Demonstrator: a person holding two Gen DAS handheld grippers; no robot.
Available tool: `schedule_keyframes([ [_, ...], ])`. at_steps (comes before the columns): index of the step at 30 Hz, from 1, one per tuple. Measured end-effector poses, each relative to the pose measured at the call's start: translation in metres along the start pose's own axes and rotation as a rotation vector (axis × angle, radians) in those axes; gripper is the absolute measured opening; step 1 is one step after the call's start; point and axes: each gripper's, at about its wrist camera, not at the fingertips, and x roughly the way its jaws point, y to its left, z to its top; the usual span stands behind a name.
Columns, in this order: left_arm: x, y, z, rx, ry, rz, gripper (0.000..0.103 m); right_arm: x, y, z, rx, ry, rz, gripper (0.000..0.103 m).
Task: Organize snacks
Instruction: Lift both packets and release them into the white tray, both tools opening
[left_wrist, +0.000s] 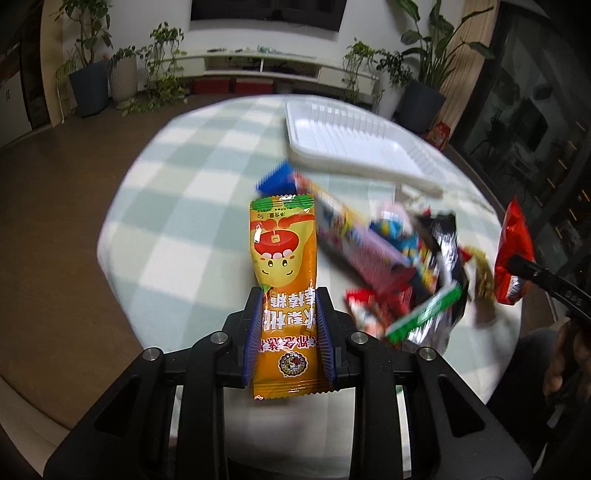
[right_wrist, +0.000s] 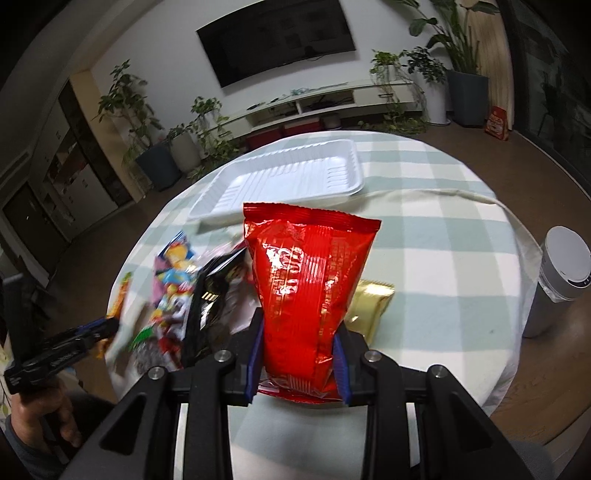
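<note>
Left wrist view: the left gripper (left_wrist: 289, 295) is clamped on an orange candy packet (left_wrist: 284, 273), held lifted on the near side of the white tray (left_wrist: 354, 147). A blurred pile of snacks (left_wrist: 399, 266) lies on the checked tablecloth (left_wrist: 192, 192) just in front of the tray.

Right wrist view: the right gripper (right_wrist: 298, 325) squeezes a red snack bag (right_wrist: 306, 280) above the cloth, nearer than the tray. A gold packet (right_wrist: 373, 306) lies nearer than the tray, beside the bag.
</note>
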Motion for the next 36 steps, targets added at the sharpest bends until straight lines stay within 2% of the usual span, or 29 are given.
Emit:
schedule_keyframes([
  [6, -0.014, -0.004, 0.075, 0.060, -0.083, -0.023, 0.025, 0.004, -0.034, 0.058, 0.070, -0.064, -0.036, 0.034],
  [12, 0.009, -0.035, 0.160, 0.182, -0.095, -0.031, 0.025, 0.028, -0.026, 0.137, 0.038, -0.103, -0.003, 0.034],
  [17, 0.066, -0.056, 0.215, 0.218, -0.027, -0.091, 0.025, 0.084, -0.002, 0.179, -0.054, -0.016, 0.019, 0.034],
  [19, 0.094, -0.065, 0.229, 0.234, 0.002, -0.083, 0.025, 0.114, 0.001, 0.187, -0.055, 0.031, 0.019, 0.034],
  [21, 0.118, -0.070, 0.238, 0.230, 0.028, -0.091, 0.025, 0.139, 0.002, 0.190, -0.066, 0.074, 0.018, 0.034],
  [25, 0.163, -0.077, 0.235, 0.241, 0.103, -0.071, 0.025, 0.177, -0.004, 0.195, -0.068, 0.153, -0.002, 0.034],
  [30, 0.195, -0.068, 0.226, 0.222, 0.147, -0.063, 0.025, 0.196, -0.009, 0.188, -0.065, 0.187, -0.020, 0.034],
  [36, 0.214, -0.064, 0.218, 0.227, 0.167, -0.034, 0.026, 0.211, -0.004, 0.178, -0.113, 0.217, -0.068, 0.035],
])
